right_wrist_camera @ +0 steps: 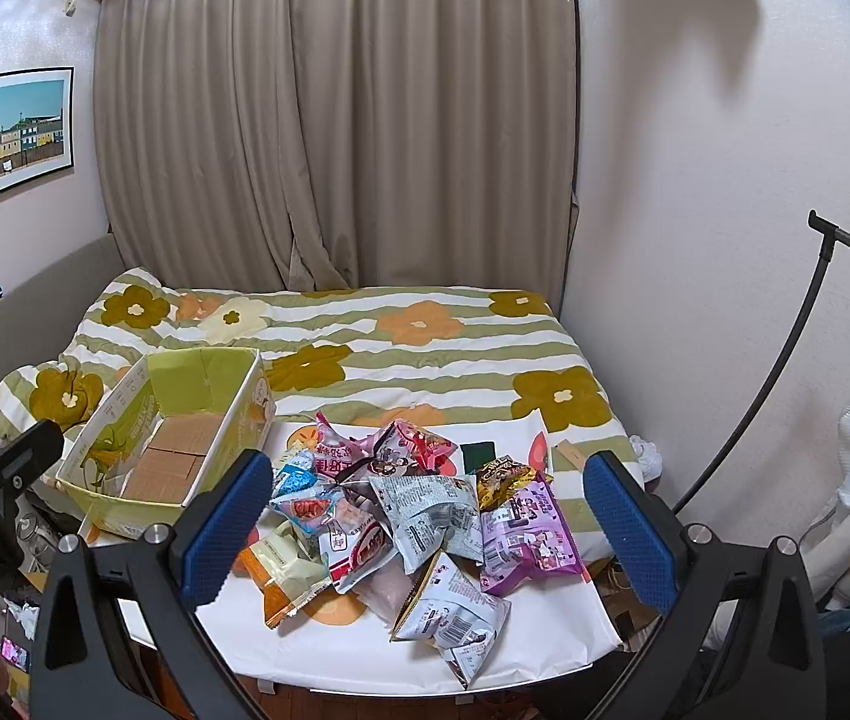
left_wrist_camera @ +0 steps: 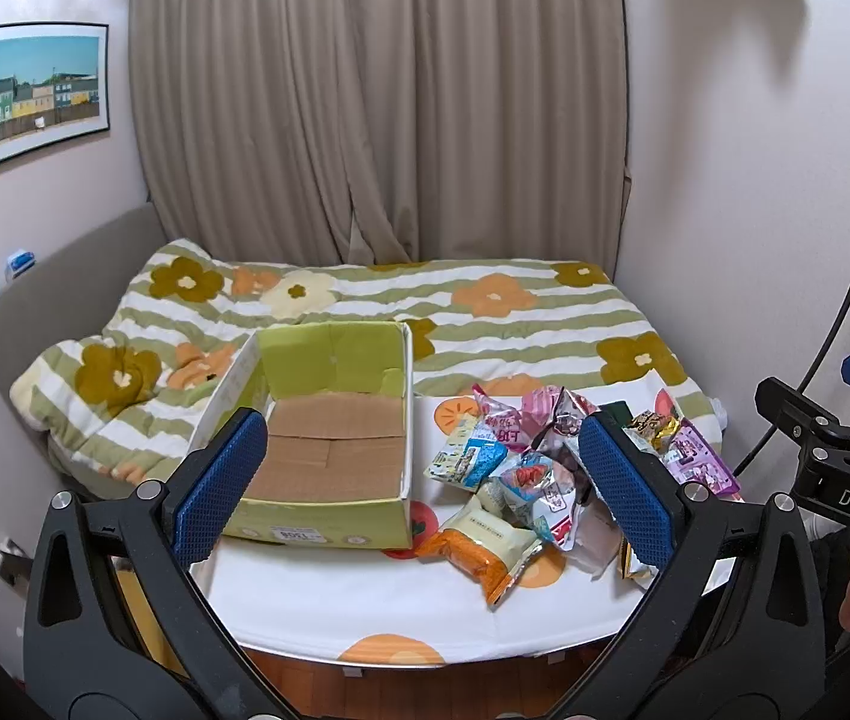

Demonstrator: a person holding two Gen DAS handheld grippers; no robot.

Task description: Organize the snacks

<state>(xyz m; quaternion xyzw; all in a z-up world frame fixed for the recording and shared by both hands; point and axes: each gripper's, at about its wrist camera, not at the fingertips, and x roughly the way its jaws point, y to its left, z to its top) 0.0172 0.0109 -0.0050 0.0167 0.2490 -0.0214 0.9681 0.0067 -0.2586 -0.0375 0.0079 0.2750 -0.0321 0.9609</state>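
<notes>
An empty green cardboard box (left_wrist_camera: 329,516) stands on a small table with a white, orange-spotted cloth (left_wrist_camera: 365,600). It also shows in the right wrist view (right_wrist_camera: 125,516). To its right lies a heap of several snack packets (left_wrist_camera: 520,468), among them an orange-and-white one (left_wrist_camera: 478,546) and a purple one (right_wrist_camera: 529,531). The heap fills the middle of the right wrist view (right_wrist_camera: 419,510). My left gripper (left_wrist_camera: 425,486) is open and empty, held above the table's front edge. My right gripper (right_wrist_camera: 430,528) is open and empty in front of the heap.
A bed with a green-striped flowered quilt (left_wrist_camera: 484,312) lies right behind the table. Beige curtains (left_wrist_camera: 377,108) hang behind it. A black lamp stand (right_wrist_camera: 784,360) curves up at the right. Wooden floor (left_wrist_camera: 401,690) shows under the table's front edge.
</notes>
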